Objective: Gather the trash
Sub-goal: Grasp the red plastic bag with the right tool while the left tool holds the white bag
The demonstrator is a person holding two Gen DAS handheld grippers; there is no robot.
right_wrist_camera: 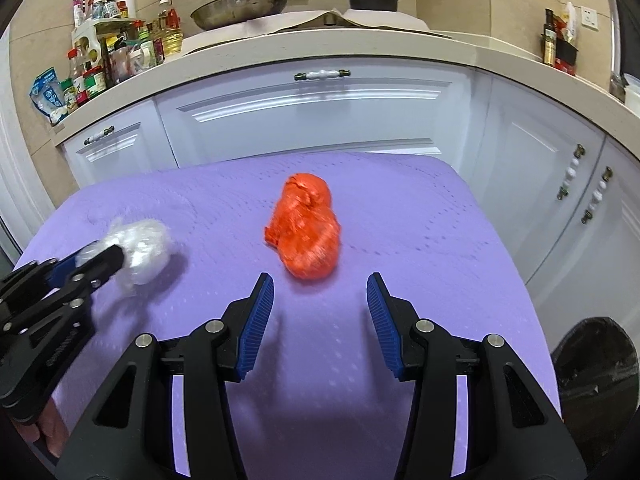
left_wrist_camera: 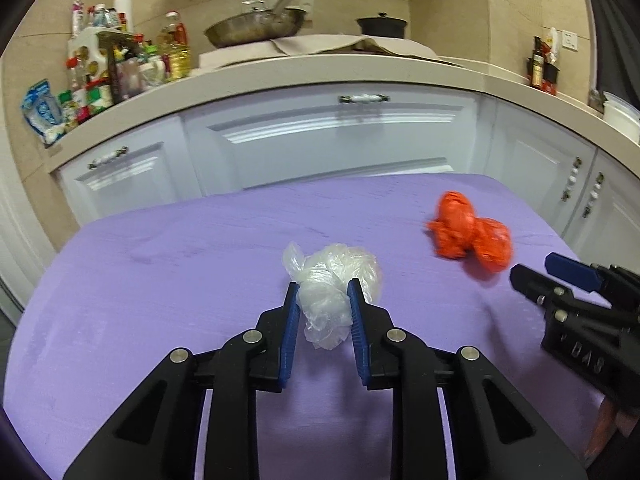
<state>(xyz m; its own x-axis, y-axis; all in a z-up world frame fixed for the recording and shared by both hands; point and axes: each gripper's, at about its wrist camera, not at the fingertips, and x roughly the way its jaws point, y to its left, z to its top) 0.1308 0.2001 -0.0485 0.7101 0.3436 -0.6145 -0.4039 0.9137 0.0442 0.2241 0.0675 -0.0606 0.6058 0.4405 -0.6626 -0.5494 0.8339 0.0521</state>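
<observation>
A crumpled clear plastic bag [left_wrist_camera: 332, 284] lies on the purple table [left_wrist_camera: 160, 264]. My left gripper [left_wrist_camera: 322, 292] is shut on it, blue pads pressing its near part. In the right wrist view the same bag [right_wrist_camera: 144, 248] shows at the left with the left gripper [right_wrist_camera: 100, 264] on it. A crumpled orange plastic bag [right_wrist_camera: 306, 226] lies mid-table, a short way beyond my right gripper [right_wrist_camera: 320, 284], which is open and empty. The orange bag [left_wrist_camera: 468, 232] and the right gripper [left_wrist_camera: 536, 270] also show at the right of the left wrist view.
A black trash bin [right_wrist_camera: 596, 364] stands on the floor off the table's right edge. White kitchen cabinets [right_wrist_camera: 312, 120] and a countertop with a pan [right_wrist_camera: 240, 6], a pot and bottles lie beyond the table's far edge.
</observation>
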